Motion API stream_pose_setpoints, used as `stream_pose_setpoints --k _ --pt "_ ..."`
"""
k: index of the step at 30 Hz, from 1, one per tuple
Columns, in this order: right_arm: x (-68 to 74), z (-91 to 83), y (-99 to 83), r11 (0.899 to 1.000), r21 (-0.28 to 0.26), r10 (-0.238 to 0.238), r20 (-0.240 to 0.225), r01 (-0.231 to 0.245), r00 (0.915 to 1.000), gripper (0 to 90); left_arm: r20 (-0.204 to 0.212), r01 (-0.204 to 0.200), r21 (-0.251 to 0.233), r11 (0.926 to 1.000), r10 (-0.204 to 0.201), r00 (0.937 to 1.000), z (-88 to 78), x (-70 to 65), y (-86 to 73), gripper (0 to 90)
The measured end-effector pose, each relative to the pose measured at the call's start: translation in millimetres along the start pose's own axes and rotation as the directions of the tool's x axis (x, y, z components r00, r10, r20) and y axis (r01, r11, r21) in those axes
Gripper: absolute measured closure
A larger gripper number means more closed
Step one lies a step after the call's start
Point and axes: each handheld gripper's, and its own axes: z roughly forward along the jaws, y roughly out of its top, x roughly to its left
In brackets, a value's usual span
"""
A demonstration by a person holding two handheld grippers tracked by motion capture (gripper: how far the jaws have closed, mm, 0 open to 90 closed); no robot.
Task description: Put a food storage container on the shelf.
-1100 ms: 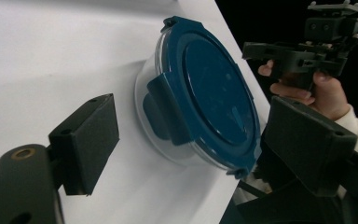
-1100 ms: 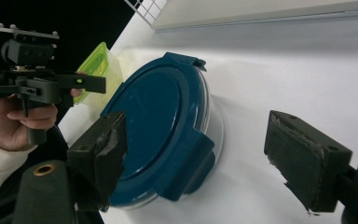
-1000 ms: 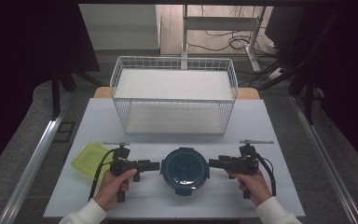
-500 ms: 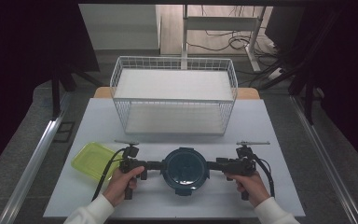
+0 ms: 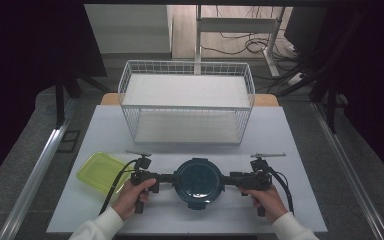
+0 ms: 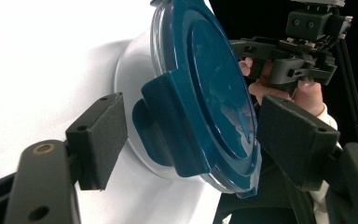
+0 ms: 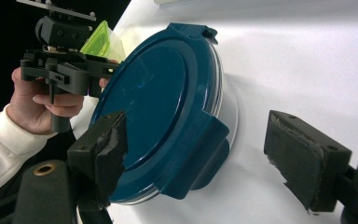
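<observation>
Round lidded container point(image 5: 198, 181) at table's point(image 5: 290, 150) front edge, mid-width, a gripper at each side.

Dark blue lid with side clip tabs over a clear bowl; contents not visible, no readable writing. Left gripper point(image 5: 166, 177) released, jaws just been closing, left clip tab point(image 6: 168, 126) between pads, untouched. Right gripper point(image 5: 228, 178) released, jaws straddling right clip tab point(image 7: 200, 158), gap on both sides. Green tub point(image 5: 100, 171) near front-left corner, nothing seen inside. Wire basket point(image 5: 187, 102) along back edge, bare white shelf inside.
</observation>
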Motion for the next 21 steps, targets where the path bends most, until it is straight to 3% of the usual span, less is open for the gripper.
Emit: stream_pose_setpoints --k 21 --pt "-0.9 1.6 -1.7 1.0 0.013 -0.004 0.009 0.004 1.0 21.9 0.0 0.017 0.001 0.9999 -0.017 0.9999 1.8 2.4 -1.7 32.2"
